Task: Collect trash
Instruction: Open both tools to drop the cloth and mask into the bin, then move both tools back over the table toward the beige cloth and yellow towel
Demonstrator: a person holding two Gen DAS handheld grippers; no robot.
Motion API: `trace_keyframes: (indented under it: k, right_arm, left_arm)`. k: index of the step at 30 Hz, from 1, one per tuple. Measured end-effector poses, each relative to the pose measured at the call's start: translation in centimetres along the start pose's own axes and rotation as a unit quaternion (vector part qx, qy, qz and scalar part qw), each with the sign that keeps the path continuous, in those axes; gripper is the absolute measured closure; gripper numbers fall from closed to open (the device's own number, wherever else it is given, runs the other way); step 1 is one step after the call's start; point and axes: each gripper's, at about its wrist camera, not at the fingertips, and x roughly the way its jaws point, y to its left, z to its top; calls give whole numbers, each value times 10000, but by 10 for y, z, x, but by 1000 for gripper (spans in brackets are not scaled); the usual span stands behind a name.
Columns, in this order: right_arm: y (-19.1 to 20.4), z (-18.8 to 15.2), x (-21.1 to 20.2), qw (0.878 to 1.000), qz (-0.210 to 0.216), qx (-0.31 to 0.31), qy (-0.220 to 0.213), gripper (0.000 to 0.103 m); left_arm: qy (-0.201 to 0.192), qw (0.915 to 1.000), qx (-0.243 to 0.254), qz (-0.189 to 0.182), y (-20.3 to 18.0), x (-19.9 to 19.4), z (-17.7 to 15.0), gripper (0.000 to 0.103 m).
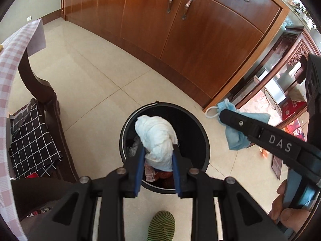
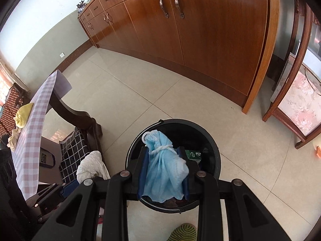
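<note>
While both loads hang over the bin (image 1: 200,124), I have the left tongs (image 1: 158,154) clenched on a white tissue wad (image 1: 156,138) and the right tongs (image 2: 164,170) clenched on a blue mask (image 2: 162,172). Wrappers already lie inside; 2 drops remain, plus rags at 9 o'clock on the bench (image 2: 30,140).

My landmark is the long wooden cabinet (image 2: 196,32) with its curved metal door handles (image 1: 180,5), standing on pale floor tiles (image 2: 140,92). Opposite it, across the tiles, I see a table under a pink checked cloth (image 2: 34,132), a yellow rag (image 2: 23,114) lying on top. Below that table's edge a black-and-white grid cloth (image 1: 30,138) drapes over a dark seat. Just beside the cabinet's end stands a carved dark-wood stand (image 1: 297,48). My striped green slipper (image 1: 161,226) rests on the tiles, well apart from the cabinet
</note>
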Motion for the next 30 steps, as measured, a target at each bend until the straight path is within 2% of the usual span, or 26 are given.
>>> trace_keyframes:
  k: [4, 5, 6, 7, 8, 9, 12, 15, 21, 30]
  right_arm:
    - [-8, 2, 18, 9996, -116, 90, 231, 71]
    - [-10, 3, 20, 9995, -178, 103, 236, 70]
    - [-11, 3, 22, 9994, -227, 114, 247, 63]
    - [-13, 4, 23, 9992, -294, 149, 245, 58]
    - [-15, 4, 22, 9990, -331, 201, 224, 47]
    - [-17, 4, 22, 9989, -349, 247, 202, 39]
    - [-21, 6, 17, 9983, -463, 344, 90, 37]
    - [-22, 7, 3, 9978, -492, 421, -138, 37]
    - [-16, 4, -20, 9974, -272, 541, -391, 37]
    - [10, -13, -63, 9958, -118, 453, -783, 30]
  left_arm:
    - [181, 9998, -60, -25, -2, 19, 2, 72]
    - [216, 9997, -80, -39, -2, 22, 3, 67]
    - [241, 9996, -107, -72, -3, 24, 4, 55]
    - [246, 9996, -139, -81, -2, 26, 5, 47]
    - [230, 9996, -170, -49, -1, 27, 6, 34]
    - [197, 9996, -190, -16, 0, 27, 6, 29]
    - [150, 9997, -201, 53, 1, 24, 9, 28]
    - [-145, 9997, -129, 162, -1, 5, 10, 28]
    - [-591, 9976, 117, 348, -7, -39, 16, 28]
    - [-1097, 9925, 79, 535, 10, -101, 18, 28]
